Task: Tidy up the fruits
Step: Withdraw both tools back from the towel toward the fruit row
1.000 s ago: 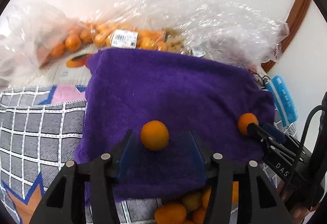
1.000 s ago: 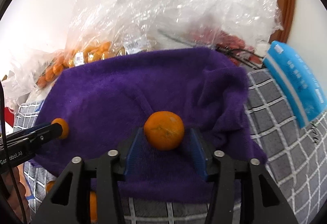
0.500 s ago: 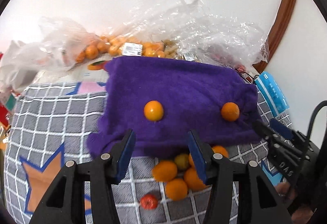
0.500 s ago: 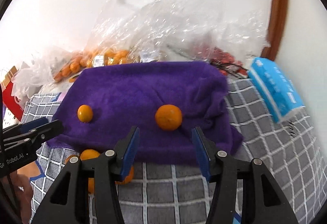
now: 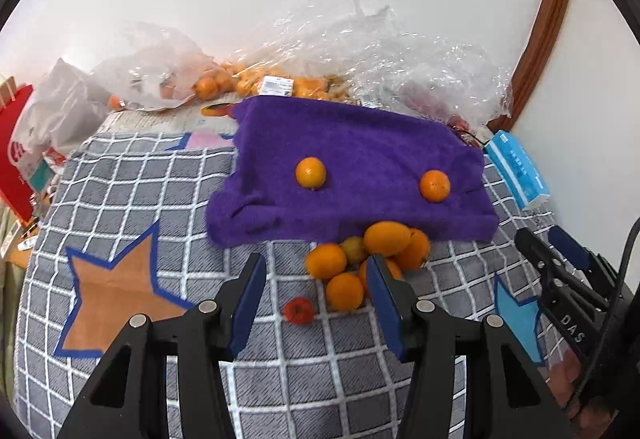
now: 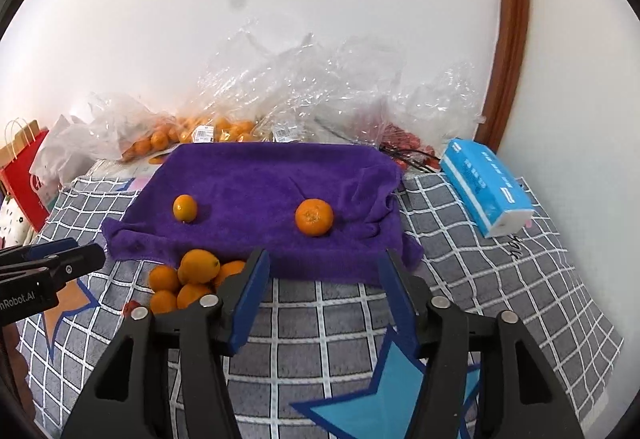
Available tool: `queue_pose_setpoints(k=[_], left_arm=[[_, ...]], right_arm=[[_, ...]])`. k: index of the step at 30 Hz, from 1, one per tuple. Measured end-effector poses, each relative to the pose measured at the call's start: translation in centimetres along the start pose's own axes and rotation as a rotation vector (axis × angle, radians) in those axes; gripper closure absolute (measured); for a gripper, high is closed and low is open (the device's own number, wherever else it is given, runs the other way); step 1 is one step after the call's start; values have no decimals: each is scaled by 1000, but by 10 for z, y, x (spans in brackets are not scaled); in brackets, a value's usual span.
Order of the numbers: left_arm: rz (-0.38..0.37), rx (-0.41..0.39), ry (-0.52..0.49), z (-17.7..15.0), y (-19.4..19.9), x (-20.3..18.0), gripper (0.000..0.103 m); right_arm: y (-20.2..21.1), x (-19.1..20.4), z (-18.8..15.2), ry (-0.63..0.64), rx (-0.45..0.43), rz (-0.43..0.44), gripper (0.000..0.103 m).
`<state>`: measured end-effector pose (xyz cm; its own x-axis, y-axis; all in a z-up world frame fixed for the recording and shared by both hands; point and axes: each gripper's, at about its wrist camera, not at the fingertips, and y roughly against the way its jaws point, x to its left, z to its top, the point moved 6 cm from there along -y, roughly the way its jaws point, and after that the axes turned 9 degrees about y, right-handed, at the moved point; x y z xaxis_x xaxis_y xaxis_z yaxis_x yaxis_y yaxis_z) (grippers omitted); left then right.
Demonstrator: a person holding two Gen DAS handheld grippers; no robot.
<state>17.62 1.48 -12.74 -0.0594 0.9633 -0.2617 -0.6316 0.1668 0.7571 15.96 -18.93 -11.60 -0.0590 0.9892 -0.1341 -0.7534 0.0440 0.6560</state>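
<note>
A purple towel point(image 5: 360, 159) point(image 6: 260, 191) lies on the checked cloth. Two oranges rest on it apart from each other: a small one point(image 5: 311, 172) point(image 6: 185, 207) to the left and a larger one point(image 5: 435, 185) point(image 6: 314, 217) to the right. A pile of several oranges point(image 5: 360, 259) point(image 6: 188, 279) sits at the towel's near edge, with a small red fruit point(image 5: 298, 311) beside it. My left gripper point(image 5: 316, 275) stands open and empty, back from the towel. My right gripper point(image 6: 324, 271) is empty too, its jaws opening. Each gripper shows at the other view's edge.
Clear plastic bags point(image 5: 360, 51) point(image 6: 300, 91) holding more oranges and red fruit are heaped along the wall behind the towel. A blue tissue pack point(image 5: 516, 169) point(image 6: 486, 187) lies to the right. A red paper bag point(image 5: 16, 159) point(image 6: 20, 167) stands far left. Checked cloth point(image 6: 340, 319) covers the foreground.
Both grippers let go of their oranges, which now lie on the towel, and pulled back and up. The orange pile and red fruit have come into view.
</note>
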Motion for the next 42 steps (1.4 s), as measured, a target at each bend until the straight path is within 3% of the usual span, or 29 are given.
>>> queue_pose_setpoints(k=[6,13,23,36,42], left_arm=[[8,2,14,-18,4,8,53],[27,20,18,-38,-2,17,53],[33,34,6,-47,-12,27,53],[38,111,60,-62,-43,54,53],[54,64,13,-69,-40,52,53]], right_arm=[[3,-7,-15,-42,15,-16,43],[1,-8,-31,-104,24,60,43],[-6,-5,-41,-136,34,67,43],[-29,6,-52,-124,93,74,43],[-32,20,-59,-74,95,78,43]])
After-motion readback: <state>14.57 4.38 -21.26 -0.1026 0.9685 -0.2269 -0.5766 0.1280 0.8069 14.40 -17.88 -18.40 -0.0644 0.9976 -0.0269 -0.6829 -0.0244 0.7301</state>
